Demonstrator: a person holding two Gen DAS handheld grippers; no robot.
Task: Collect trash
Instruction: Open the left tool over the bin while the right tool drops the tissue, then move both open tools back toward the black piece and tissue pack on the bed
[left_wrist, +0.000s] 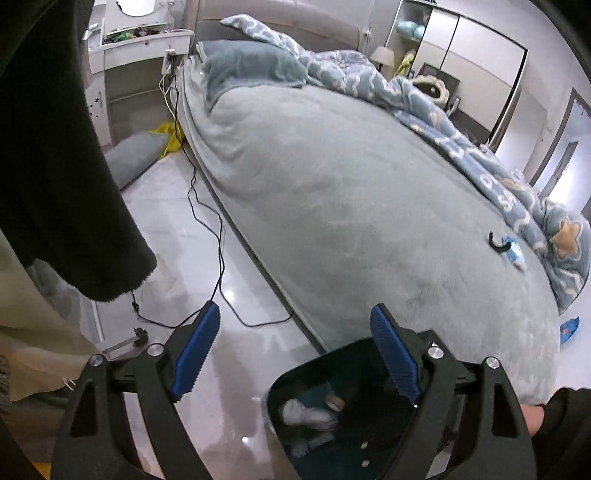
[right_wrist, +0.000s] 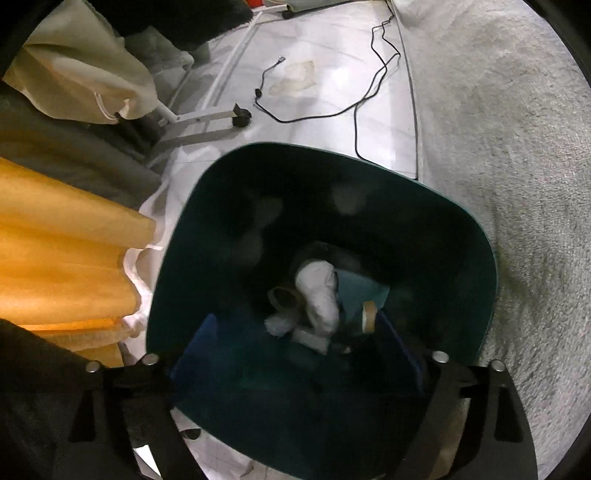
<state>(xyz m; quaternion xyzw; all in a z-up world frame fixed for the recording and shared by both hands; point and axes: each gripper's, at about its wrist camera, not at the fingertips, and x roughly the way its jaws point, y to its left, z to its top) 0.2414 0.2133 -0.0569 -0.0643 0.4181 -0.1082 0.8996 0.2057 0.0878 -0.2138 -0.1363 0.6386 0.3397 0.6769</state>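
A dark green bin (right_wrist: 491, 258) stands on the floor against the bed; in the left wrist view its rim (left_wrist: 295, 373) shows low between the fingers. At its bottom lie a crumpled white tissue (right_wrist: 319, 295) and a cardboard roll (right_wrist: 369, 314). My right gripper (right_wrist: 295, 321) points down into the bin, jaws wide apart, nothing pinched. My left gripper (left_wrist: 295, 314) hangs open above the floor and bed edge, empty. On the bed at the right lie a blue-white wrapper (left_wrist: 515, 253) and a black curved piece (left_wrist: 496, 245).
The grey-blanketed bed (left_wrist: 351, 192) fills the right side, with a patterned duvet (left_wrist: 461, 140) behind. A black cable (left_wrist: 218, 258) trails over the glossy floor. Hanging clothes (right_wrist: 66, 240) and a rack's foot (right_wrist: 236, 116) stand left of the bin. A blue scrap (left_wrist: 569, 328) lies on the floor.
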